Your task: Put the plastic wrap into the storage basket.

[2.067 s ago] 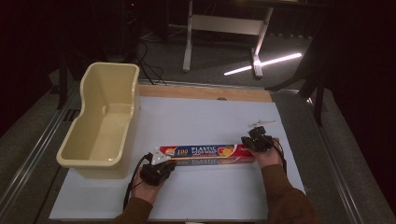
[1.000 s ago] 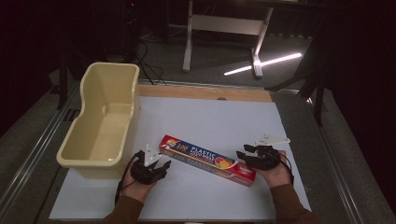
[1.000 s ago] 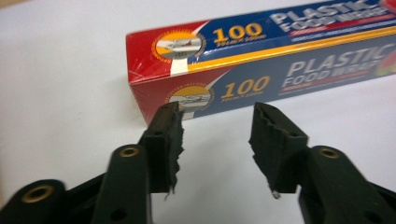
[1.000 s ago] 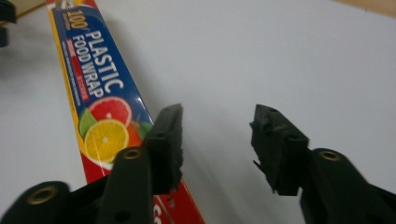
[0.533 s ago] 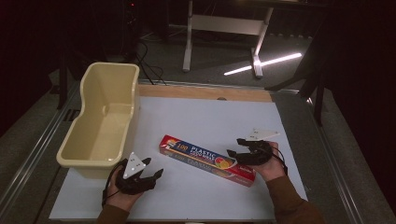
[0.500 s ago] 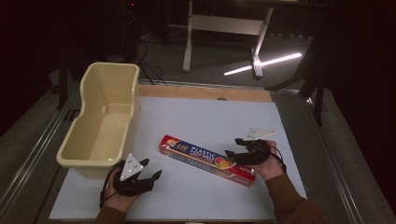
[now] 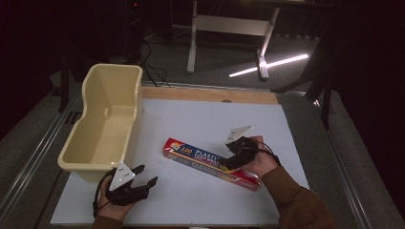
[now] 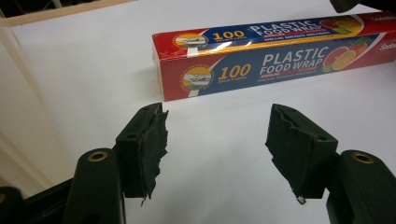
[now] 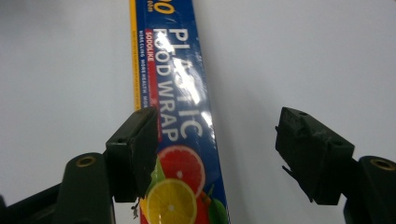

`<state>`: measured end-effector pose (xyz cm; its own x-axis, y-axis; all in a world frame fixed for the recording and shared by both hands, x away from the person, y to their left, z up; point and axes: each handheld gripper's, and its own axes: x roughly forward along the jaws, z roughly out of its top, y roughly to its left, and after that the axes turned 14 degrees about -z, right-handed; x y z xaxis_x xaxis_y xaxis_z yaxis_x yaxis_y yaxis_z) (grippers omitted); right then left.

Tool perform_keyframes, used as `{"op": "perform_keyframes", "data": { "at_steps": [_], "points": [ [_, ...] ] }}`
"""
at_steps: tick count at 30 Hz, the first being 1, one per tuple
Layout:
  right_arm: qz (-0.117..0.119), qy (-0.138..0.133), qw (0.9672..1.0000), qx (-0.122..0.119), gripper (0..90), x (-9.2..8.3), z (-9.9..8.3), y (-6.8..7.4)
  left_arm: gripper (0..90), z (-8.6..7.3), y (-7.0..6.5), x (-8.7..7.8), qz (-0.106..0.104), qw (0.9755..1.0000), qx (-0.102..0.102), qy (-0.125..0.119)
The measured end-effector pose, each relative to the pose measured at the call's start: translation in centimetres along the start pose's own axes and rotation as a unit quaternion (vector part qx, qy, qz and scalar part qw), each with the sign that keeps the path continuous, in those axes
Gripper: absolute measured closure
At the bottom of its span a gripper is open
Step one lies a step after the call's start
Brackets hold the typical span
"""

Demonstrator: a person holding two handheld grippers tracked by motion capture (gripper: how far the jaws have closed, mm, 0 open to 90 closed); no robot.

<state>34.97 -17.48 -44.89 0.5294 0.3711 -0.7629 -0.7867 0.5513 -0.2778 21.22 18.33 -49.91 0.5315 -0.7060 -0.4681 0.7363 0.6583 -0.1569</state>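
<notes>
On the white table sheet (image 7: pixel 200 119) we see the plastic wrap box (image 7: pixel 210 162) lying flat and slanted, its near end by the right hand, its far end pointing toward the cream tub (image 7: pixel 107 119) at the sheet's left edge. Our right gripper (image 7: pixel 228 162) hovers over the box's fruit-printed end, jaws having just been opening, now spread with the box below them, unpressed. Our left gripper (image 7: pixel 145 176) sits near the tub's front corner, apart from the box, its jaws likewise just opened and spread over bare sheet.
</notes>
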Motion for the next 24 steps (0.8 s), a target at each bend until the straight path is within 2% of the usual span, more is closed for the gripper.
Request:
{"op": "perform_keyframes", "data": {
  "at_steps": [5,12,14,15,16,19,24],
  "points": [
    [0.013,0.018,0.9995,-0.021,29.6,0.6,1.0,0.4,36.8,-0.1,0.0,0.1,0.000,1.0000,0.000,-0.001],
    [0.039,0.066,0.9961,-0.045,28.9,2.3,2.4,0.9,36.5,0.0,0.0,0.0,-0.003,1.0000,-0.003,-0.006],
    [0.041,0.071,0.9954,-0.048,28.8,2.7,2.5,0.9,36.5,-0.1,0.0,0.0,-0.004,1.0000,-0.003,-0.007],
    [0.057,0.078,0.9941,-0.051,27.3,3.3,2.8,1.1,36.5,-0.1,0.0,0.0,-0.003,1.0000,-0.003,-0.007],
    [0.063,0.081,0.9934,-0.051,27.3,3.5,3.0,1.2,36.6,-0.1,0.0,0.1,-0.003,1.0000,-0.004,-0.007],
    [0.065,0.100,0.9901,-0.073,28.0,4.4,3.2,1.7,36.6,-0.1,0.0,0.2,-0.003,1.0000,-0.004,-0.005],
    [0.076,0.137,0.9835,-0.091,35.3,6.0,3.2,2.6,36.6,-0.1,0.0,0.2,-0.003,1.0000,-0.001,-0.004]
  ]
}}
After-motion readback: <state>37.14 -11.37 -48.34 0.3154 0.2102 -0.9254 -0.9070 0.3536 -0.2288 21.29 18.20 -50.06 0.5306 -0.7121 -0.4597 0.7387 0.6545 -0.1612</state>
